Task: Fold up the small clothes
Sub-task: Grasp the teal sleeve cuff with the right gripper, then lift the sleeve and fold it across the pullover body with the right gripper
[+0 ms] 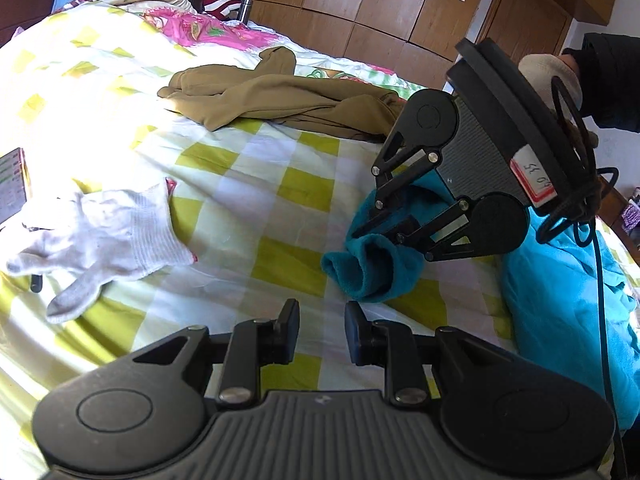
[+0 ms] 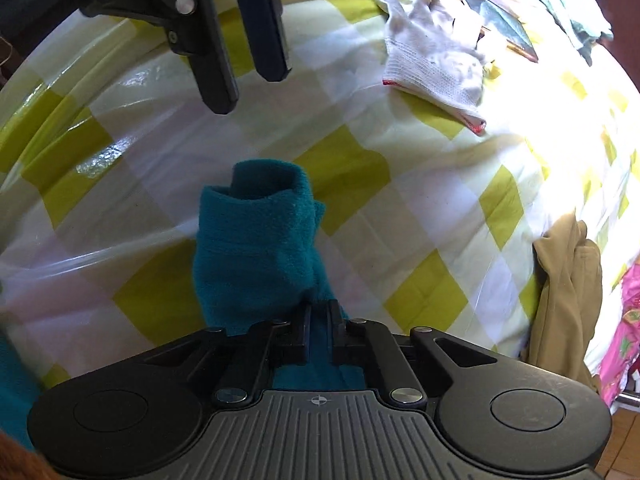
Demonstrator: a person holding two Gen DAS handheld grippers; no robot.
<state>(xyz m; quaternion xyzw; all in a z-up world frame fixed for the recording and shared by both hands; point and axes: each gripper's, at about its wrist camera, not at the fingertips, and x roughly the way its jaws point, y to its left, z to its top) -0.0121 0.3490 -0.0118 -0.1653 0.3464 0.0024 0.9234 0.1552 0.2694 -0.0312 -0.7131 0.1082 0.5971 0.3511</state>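
A teal sock lies on the yellow-checked bedsheet with its open cuff rolled up. My right gripper points steeply down and is shut on the sock's other end, with teal cloth pinched between its pads. My left gripper hovers just short of the sock's cuff, its fingers parted with nothing between them. A white knit glove lies flat to the left in the left wrist view.
Tan tights lie crumpled farther up the bed. A larger teal garment is heaped at the bed's right side. A flat dark device lies beyond the glove. Wooden wardrobes stand behind the bed.
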